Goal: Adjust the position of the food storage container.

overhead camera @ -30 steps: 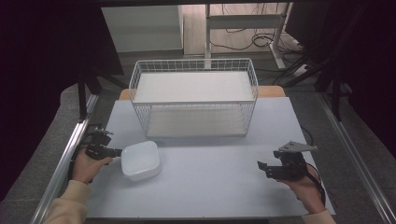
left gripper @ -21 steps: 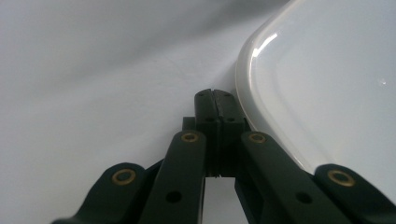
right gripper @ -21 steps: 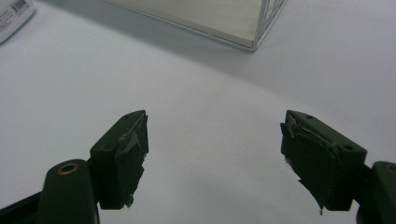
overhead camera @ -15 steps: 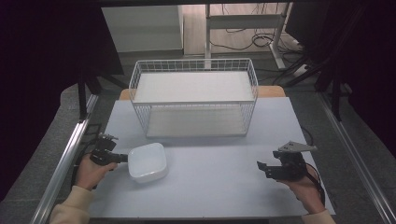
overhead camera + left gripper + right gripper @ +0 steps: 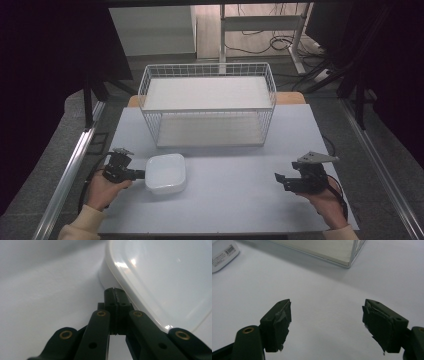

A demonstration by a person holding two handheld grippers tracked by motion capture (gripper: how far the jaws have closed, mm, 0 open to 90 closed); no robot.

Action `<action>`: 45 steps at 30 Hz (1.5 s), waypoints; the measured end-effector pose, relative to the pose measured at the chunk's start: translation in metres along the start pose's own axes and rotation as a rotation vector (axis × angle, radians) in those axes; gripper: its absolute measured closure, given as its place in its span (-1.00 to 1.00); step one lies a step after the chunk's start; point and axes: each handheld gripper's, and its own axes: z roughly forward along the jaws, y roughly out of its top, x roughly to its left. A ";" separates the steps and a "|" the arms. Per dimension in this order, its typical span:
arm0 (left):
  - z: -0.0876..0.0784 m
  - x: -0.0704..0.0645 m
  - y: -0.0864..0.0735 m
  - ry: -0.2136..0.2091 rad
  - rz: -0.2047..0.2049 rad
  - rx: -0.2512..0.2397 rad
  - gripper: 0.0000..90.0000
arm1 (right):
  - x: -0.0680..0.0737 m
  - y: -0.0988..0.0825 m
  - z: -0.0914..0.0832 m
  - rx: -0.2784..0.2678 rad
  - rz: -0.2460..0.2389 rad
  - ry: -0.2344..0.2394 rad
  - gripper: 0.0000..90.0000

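White and flat, the bench (image 5: 225, 200) is sitting in a dark room with grey floor around it. Near its left edge, toward the front, a white plastic tub (image 5: 166, 173) is lying with its rounded corners showing. In the left gripper view the tub (image 5: 160, 277) is looking smooth and shiny.

Right at the tub's left rim, the left gripper (image 5: 134, 174) is pinching tight, and its black jaws are pressing together on the rim in the left gripper view (image 5: 115, 293). A hand in a cream sleeve is holding it from the front edge.

Behind the tub, at the middle of the bench's back edge, a white wire basket (image 5: 207, 107) is standing.

Over by the right front corner, well apart from the tub, the right gripper (image 5: 280, 180) is hovering with its jaws spread wide and nothing between them (image 5: 327, 325).
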 end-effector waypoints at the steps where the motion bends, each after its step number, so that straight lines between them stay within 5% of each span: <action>1: 0.000 0.001 0.001 -0.006 -0.009 -0.004 1.00 | 0.000 0.000 0.000 0.002 -0.001 0.000 -0.49; 30: 0.028 -0.064 0.004 -0.165 0.082 0.032 1.00 | 0.001 0.000 0.001 0.005 -0.006 0.000 -0.49; 32: 0.029 -0.065 0.005 -0.165 0.090 0.034 1.00 | 0.000 0.000 0.001 0.006 -0.006 -0.001 -0.49; 37: 0.013 -0.051 0.008 -0.074 0.090 -0.017 1.00 | 0.000 0.000 0.001 0.005 -0.004 -0.001 -0.49; 41: 0.002 -0.038 0.019 -0.052 0.071 -0.088 1.00 | 0.000 0.000 0.000 0.002 -0.002 -0.002 -0.49; 45: 0.007 -0.030 0.037 -0.051 0.079 -0.104 1.00 | 0.001 0.001 0.001 0.003 -0.004 -0.001 -0.49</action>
